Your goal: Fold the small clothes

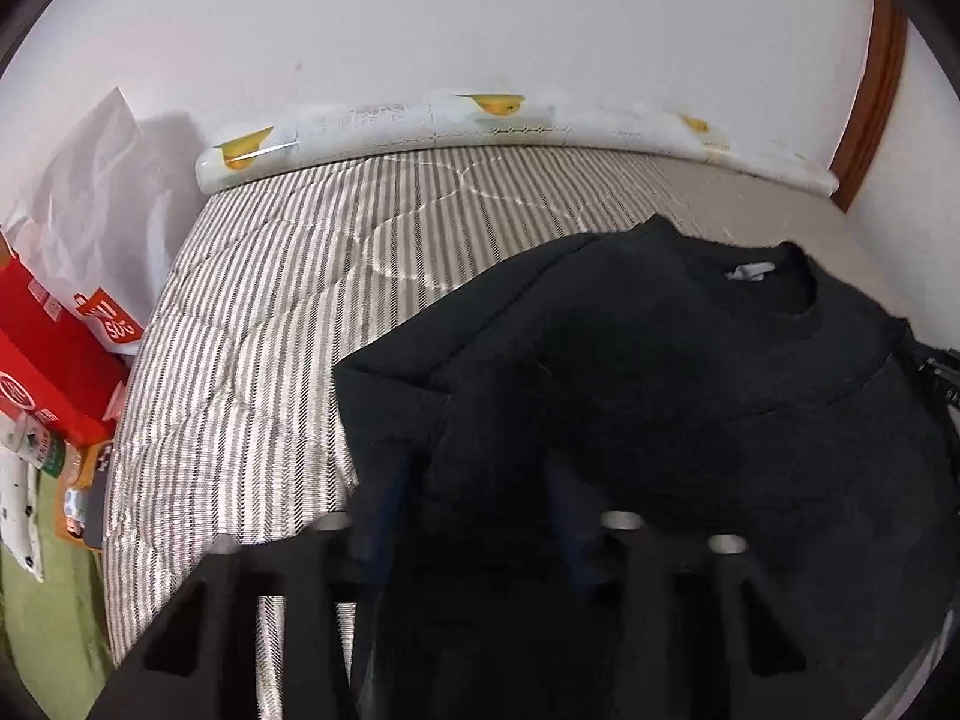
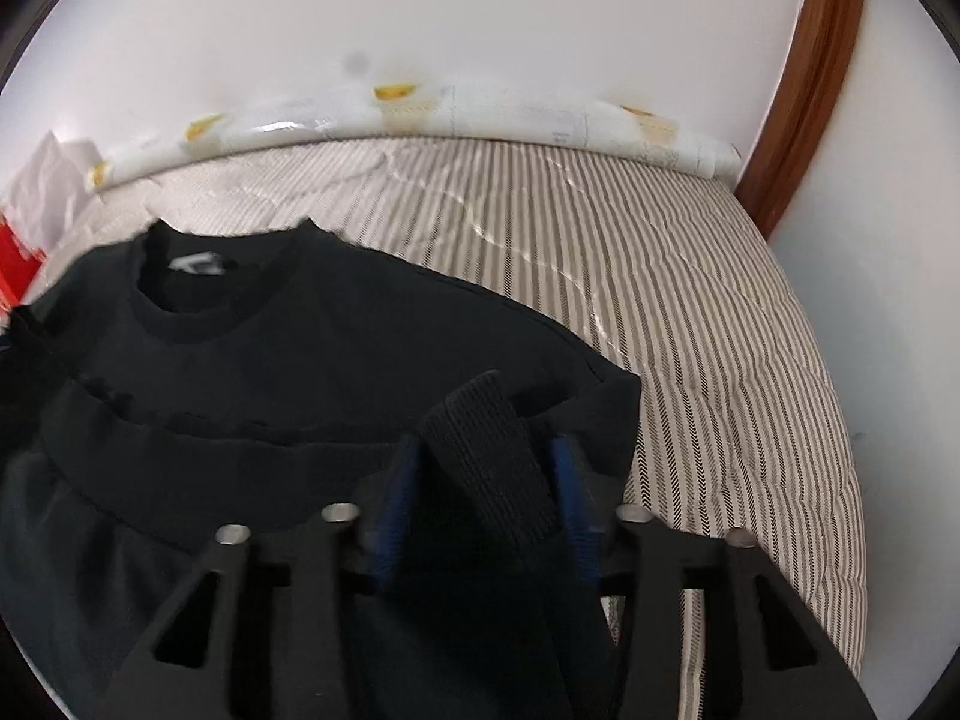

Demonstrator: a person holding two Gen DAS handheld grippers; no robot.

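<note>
Black cloth fills both wrist views. Left gripper has narrowed jaws with the dark sweater between them; whether they pinch it is unclear. Right gripper has jaws closed on the sweater's ribbed hem. Sweater lies on the striped bed.
</note>
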